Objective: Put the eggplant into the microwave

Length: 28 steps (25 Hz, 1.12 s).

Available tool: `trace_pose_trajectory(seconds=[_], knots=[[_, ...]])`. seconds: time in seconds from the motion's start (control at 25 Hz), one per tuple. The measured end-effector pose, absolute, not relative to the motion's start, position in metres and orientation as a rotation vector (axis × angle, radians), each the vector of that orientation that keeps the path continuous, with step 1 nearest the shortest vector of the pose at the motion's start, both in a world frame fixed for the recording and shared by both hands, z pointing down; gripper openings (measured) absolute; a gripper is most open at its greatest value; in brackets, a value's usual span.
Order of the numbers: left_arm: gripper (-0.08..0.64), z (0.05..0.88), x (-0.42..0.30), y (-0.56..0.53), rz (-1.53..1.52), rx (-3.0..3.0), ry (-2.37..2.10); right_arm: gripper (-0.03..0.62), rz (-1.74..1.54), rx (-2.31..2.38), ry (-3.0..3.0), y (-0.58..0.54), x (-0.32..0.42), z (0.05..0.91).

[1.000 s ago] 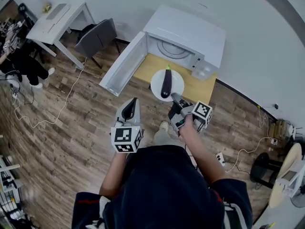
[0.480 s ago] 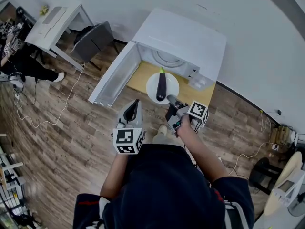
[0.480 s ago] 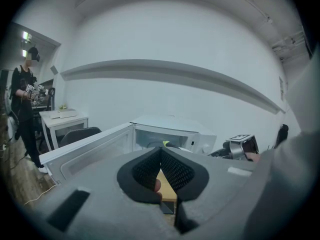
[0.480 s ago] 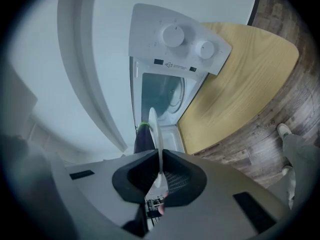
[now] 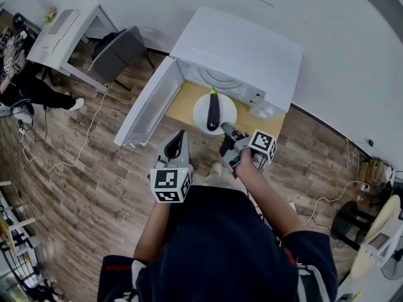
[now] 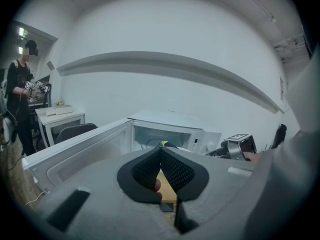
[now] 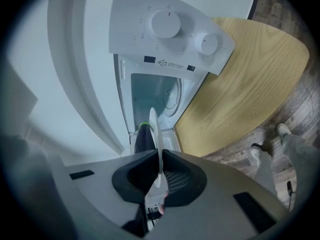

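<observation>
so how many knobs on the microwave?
2. Both sit side by side on the control panel of the microwave: first knob, second knob. None looks hidden.

The plate with eggplant has neared the microwave.

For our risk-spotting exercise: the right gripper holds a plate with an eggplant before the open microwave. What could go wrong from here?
1. The right gripper clamps the plate only at its near rim, so it could sag or slip from the fingers.
2. The eggplant lies loose on the plate and may roll off if it tilts.
3. The plate's far edge might knock the microwave frame or its open door.
</observation>
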<state>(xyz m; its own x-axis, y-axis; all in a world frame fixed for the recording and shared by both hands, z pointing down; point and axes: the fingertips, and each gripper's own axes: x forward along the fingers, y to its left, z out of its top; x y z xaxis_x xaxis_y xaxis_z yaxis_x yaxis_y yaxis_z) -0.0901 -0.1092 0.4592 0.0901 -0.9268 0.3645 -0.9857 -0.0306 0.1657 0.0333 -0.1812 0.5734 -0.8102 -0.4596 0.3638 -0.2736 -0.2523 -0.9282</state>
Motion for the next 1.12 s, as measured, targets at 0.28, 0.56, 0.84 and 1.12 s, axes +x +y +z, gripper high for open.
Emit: trace_pose_trajectory(seconds=[0.28, 0.56, 0.84, 1.12], knots=[[0.014, 0.472, -0.099, -0.146, 0.287, 2.142, -1.716, 0.023, -2.137, -1.005, 1.750, -0.204, 0.027, 0.585], [0.014, 0.477, -0.131, -0.182, 0.333, 2.229, -1.603, 0.023, -2.074, -1.116, 1.610, -0.219, 0.015, 0.600], [0.014, 0.487, -0.129, -0.199, 0.387, 2.297, -1.482, 0.023, -2.033, -1.174, 1.530, -0.232, 0.010, 0.621], [0.014, 0.498, -0.119, -0.204, 0.453, 2.367, -1.346, 0.023, -1.994, -1.248, 1.486, -0.246, 0.012, 0.644]])
